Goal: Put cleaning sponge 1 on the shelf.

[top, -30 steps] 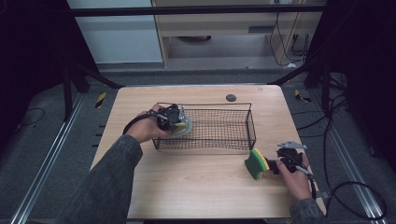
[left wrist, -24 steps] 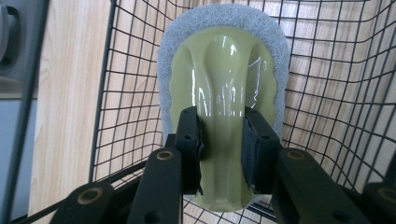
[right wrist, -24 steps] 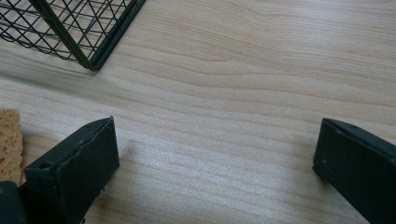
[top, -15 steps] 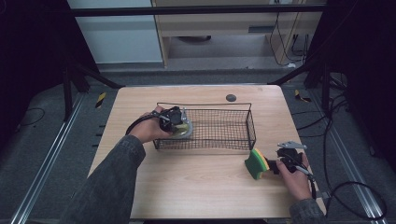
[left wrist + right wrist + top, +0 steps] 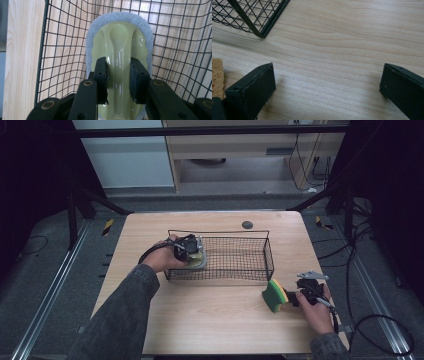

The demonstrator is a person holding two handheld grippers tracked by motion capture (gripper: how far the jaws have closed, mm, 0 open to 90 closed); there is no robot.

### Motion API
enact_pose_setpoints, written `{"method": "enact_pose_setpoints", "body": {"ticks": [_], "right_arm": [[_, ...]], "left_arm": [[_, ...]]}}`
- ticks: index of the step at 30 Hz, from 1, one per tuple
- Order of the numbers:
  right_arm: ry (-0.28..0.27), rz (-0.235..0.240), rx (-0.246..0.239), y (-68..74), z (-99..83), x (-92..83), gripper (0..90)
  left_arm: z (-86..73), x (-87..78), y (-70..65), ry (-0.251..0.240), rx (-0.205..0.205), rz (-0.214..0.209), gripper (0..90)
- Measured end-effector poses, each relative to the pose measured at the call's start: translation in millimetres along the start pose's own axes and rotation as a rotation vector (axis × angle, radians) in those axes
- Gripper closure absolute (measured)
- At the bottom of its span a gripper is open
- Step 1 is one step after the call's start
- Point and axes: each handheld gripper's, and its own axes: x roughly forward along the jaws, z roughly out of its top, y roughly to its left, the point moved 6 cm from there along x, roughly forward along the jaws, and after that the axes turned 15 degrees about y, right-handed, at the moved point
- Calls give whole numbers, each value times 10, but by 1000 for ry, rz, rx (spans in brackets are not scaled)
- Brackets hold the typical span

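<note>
Likely the step is setting the scrubber into the wire basket. Left gripper has jaws clenched on its pale-green handle ridge, at the basket's left end, pad w/ grey rim facing down. Best to lower it flat to the mesh, then let go. Right gripper has jaws spread wide over bare surface, grasping nothing; sponge just beside it. Can't tell whether the scrubber touches the mesh; sponge cut off in right gripper view.

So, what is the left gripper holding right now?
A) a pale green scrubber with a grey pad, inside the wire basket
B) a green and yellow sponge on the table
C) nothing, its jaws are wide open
A: the left gripper grips the scrubber's pale green handle, with the wire basket around it.
</note>
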Motion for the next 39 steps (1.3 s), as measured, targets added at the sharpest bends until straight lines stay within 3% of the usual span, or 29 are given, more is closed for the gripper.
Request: {"method": "enact_pose_setpoints", "body": {"ticks": [15, 24, 39], "right_arm": [[0, 0, 0, 0, 0, 0, 4], [0, 0, 0, 0, 0, 0, 4], [0, 0, 0, 0, 0, 0, 4]], "left_arm": [[0, 28, 5, 10, -13, -14, 678], [-63, -174, 42, -78, -65, -27, 624], [-75, -396, 91, -142, -126, 19, 565]]}}
